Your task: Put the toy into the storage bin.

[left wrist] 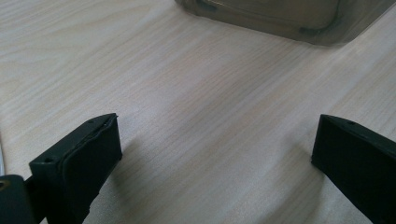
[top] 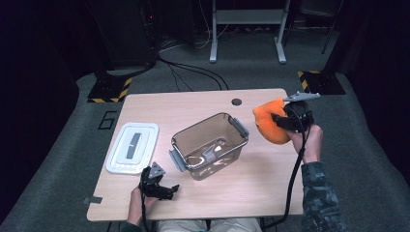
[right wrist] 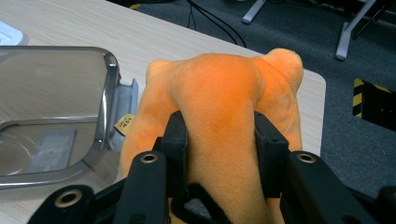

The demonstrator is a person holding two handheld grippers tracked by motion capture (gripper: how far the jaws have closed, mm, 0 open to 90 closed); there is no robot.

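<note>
**Two black grippers, one patterned sleeve**

The left gripper [top: 170, 188], at 7 o'clock on the table, is matt black with a grey three-cornered plate on top and a black cable. Up close its jaws are blocky with flat rubbery pads [left wrist: 91, 156], each with a small hole. The right gripper [top: 276, 117], at 3 o'clock, has the same plate and a long black cable. Its linkage shows brass-ringed pivot holes [right wrist: 149, 157]. The right sleeve [top: 319, 193] is camouflage-patterned, dark green and grey.

Lid [top: 132, 147] left of bin [top: 210, 145]; plush toy [top: 269, 123] right.
</note>
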